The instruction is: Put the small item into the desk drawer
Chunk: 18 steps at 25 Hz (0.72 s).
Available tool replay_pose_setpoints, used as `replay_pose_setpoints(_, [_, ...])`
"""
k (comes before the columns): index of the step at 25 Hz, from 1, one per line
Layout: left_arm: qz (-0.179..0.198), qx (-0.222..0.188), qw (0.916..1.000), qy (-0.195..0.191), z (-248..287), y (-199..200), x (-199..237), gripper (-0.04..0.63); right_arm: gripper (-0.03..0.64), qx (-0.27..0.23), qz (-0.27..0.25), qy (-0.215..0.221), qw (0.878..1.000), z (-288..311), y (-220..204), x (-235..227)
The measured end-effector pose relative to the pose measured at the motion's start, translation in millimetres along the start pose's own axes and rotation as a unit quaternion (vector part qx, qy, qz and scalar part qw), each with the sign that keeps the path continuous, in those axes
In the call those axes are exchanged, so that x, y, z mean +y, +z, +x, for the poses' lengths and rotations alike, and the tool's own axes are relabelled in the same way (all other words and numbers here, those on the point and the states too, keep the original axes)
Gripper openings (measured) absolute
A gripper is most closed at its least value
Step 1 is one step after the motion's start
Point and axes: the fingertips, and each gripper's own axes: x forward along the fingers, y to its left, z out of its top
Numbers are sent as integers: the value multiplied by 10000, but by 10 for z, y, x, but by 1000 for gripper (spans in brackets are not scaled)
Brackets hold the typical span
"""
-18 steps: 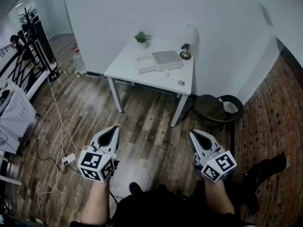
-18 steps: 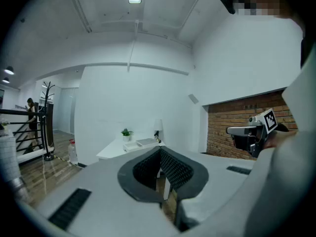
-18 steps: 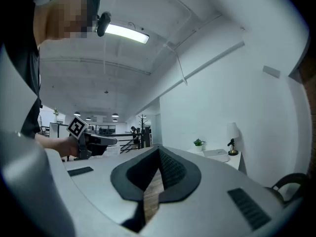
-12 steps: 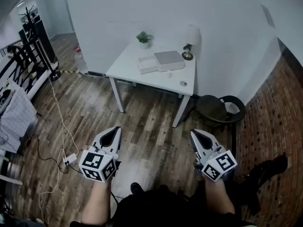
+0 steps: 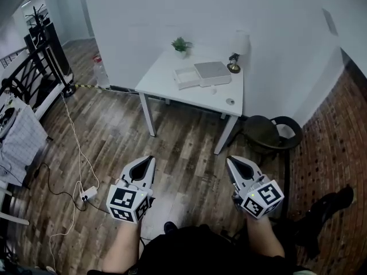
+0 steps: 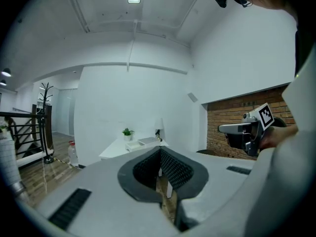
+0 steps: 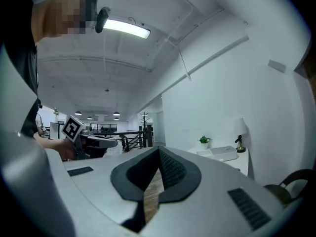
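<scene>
Left tool [image 5: 151, 158] and right tool [image 5: 229, 160] both pressed together, empty | small item [image 5: 230, 101] on tabletop [image 5: 166, 85], right-front of drawer box [image 5: 202, 73] | well ahead of both; right tool looks nearer

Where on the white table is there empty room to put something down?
The near left part of the white table is bare, between the open tray and the front edge. The back is crowded: potted plant, flat box and lamp. A small round item sits by the right front corner.
</scene>
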Motion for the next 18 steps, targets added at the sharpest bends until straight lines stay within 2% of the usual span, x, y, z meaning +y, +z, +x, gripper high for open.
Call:
replay_pose_setpoints(6, [-175, -54, 9996, 227, -330, -55, 506, 9, 3, -16, -7, 62, 10000, 276, 44, 338])
replay_pose_setpoints(11, [-257, -12, 9994, 210, -391, -152, 656, 9, 3, 141, 72, 204, 9997, 464, -15, 538])
replay_pose_setpoints(18, [-400, 249, 9987, 195, -174, -400, 827, 9, 3, 198, 104, 131, 9997, 601, -123, 386])
